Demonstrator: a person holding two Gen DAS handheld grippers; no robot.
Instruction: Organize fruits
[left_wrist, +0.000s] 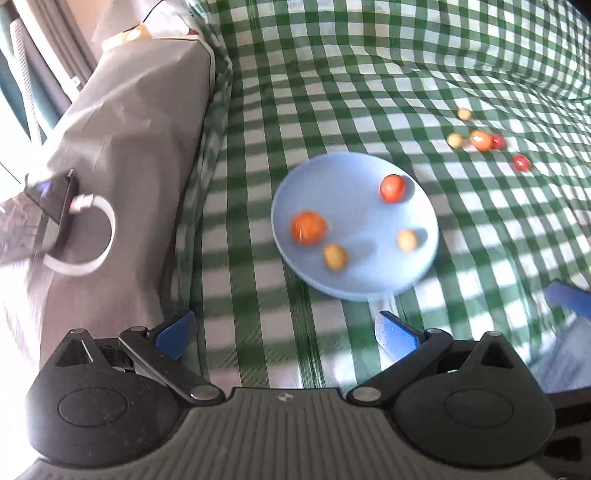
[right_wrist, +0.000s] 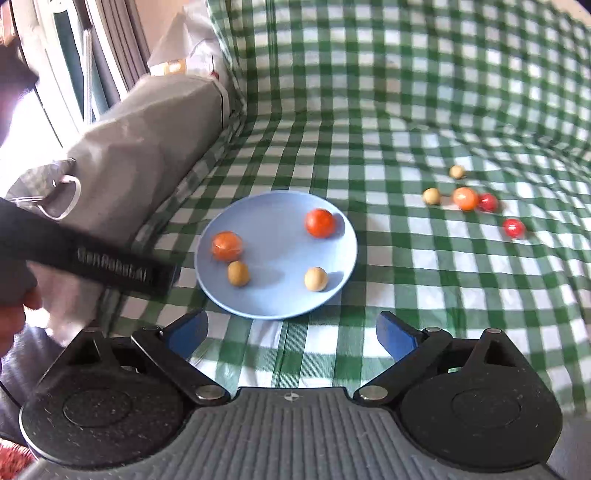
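A light blue plate (left_wrist: 369, 280) (right_wrist: 280, 306) lies on the green checked cloth. It holds two orange-red fruits (left_wrist: 308, 227) (right_wrist: 320, 222) and two small tan fruits (left_wrist: 335, 256) (right_wrist: 316, 279). Several more small fruits lie on the cloth to the right: tan ones (right_wrist: 431, 196), an orange one (left_wrist: 481, 140) (right_wrist: 465, 198) and red ones (left_wrist: 521, 163) (right_wrist: 513, 228). My left gripper (left_wrist: 286, 332) is open and empty, just short of the plate. My right gripper (right_wrist: 291, 334) is open and empty, near the plate's front rim.
A grey covered block (left_wrist: 129, 147) (right_wrist: 147, 140) stands at the left, with a phone and white cable (left_wrist: 74, 221) on it. The left gripper's dark body (right_wrist: 92, 258) crosses the right wrist view at left. The cloth rises in folds at the back.
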